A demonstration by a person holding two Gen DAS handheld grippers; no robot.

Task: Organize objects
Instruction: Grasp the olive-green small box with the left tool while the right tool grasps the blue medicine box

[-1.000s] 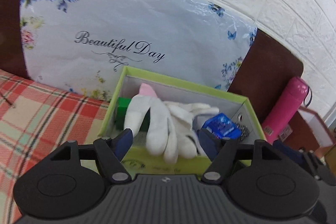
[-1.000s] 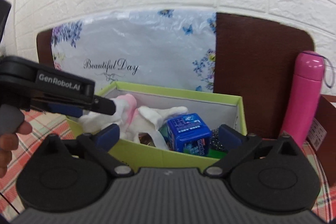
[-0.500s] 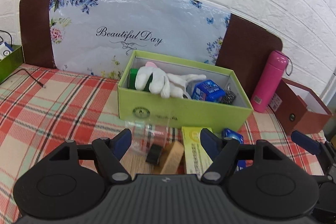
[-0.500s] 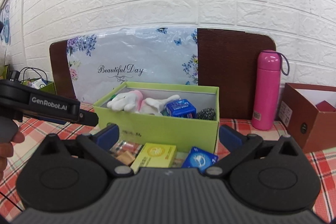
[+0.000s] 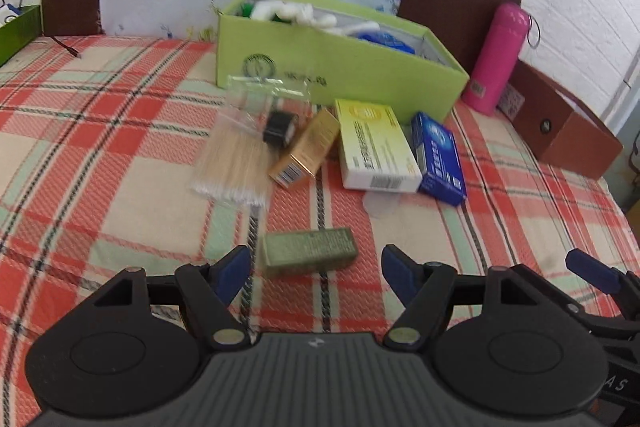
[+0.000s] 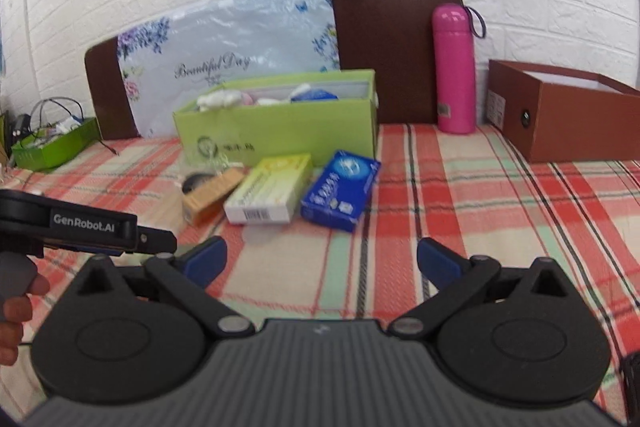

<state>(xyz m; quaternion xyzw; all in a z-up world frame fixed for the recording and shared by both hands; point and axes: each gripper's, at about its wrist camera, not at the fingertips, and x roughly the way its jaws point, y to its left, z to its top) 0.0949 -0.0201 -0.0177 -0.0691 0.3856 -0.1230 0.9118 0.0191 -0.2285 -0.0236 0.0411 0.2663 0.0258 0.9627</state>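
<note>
Both hand-held grippers, left (image 5: 314, 263) and right (image 6: 320, 259), released and empty; next pick likely the near olive box (image 5: 310, 257), needing descent and closure.

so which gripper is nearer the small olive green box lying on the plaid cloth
Left. The left gripper has the small olive green box just ahead between its open fingers; the right gripper sits off to its right, open over bare plaid cloth.

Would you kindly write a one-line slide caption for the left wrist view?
Open left gripper above a small olive box on the plaid cloth, more boxes before the green box.
</note>
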